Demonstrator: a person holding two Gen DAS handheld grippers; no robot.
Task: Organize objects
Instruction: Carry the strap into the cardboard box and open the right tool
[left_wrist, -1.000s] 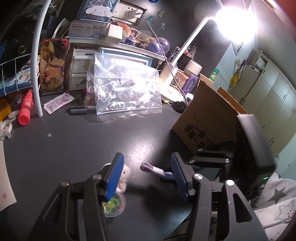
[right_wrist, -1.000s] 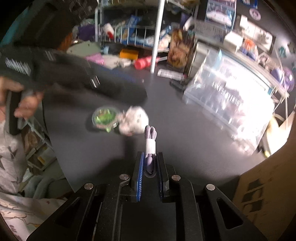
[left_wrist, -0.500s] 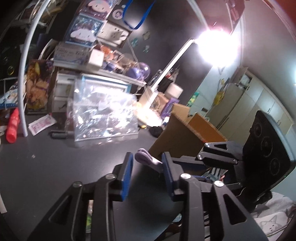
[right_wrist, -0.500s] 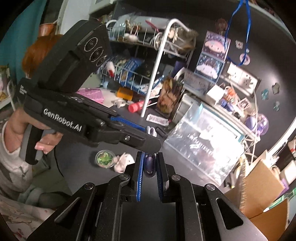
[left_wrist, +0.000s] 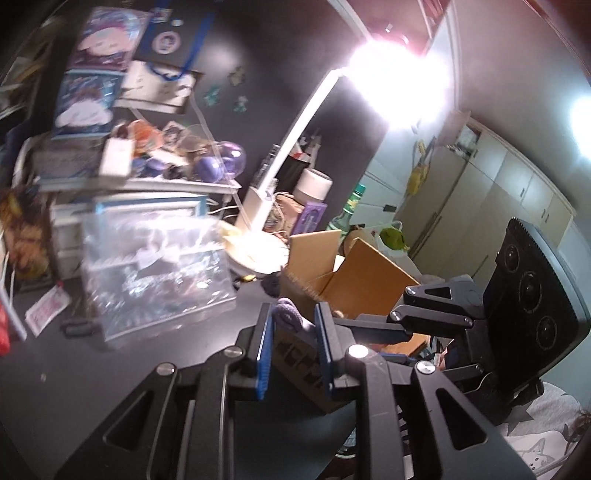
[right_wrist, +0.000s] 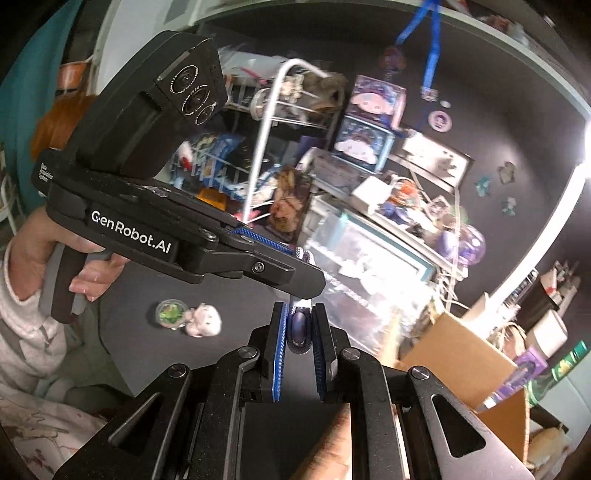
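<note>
A purple braided cord (right_wrist: 298, 328) hangs in the air above the dark table (right_wrist: 147, 354), held between both grippers. My right gripper (right_wrist: 299, 314) is shut on its thick dark-purple end. My left gripper (left_wrist: 293, 317) is closing its blue pads on the cord's other end (left_wrist: 286, 314), and the pads touch it on both sides. In the right wrist view the left gripper (right_wrist: 295, 258) crosses from the left, with the cord's pale braided tip (right_wrist: 304, 254) at its fingers. An open cardboard box (left_wrist: 354, 273) stands just beyond the left gripper's fingers.
A small pale plush toy (right_wrist: 205, 319) and a round green-filled container (right_wrist: 170, 312) lie on the table below. A clear plastic bag (left_wrist: 155, 273) leans at the back. A white desk lamp (left_wrist: 258, 206) and crowded shelves (left_wrist: 129, 177) stand behind. A hand (right_wrist: 44, 251) holds the left gripper's handle.
Both grippers have risen from the table with the cord. The left jaws, wide apart before, have closed on the cord's free end. The toy and container stay on the table.
</note>
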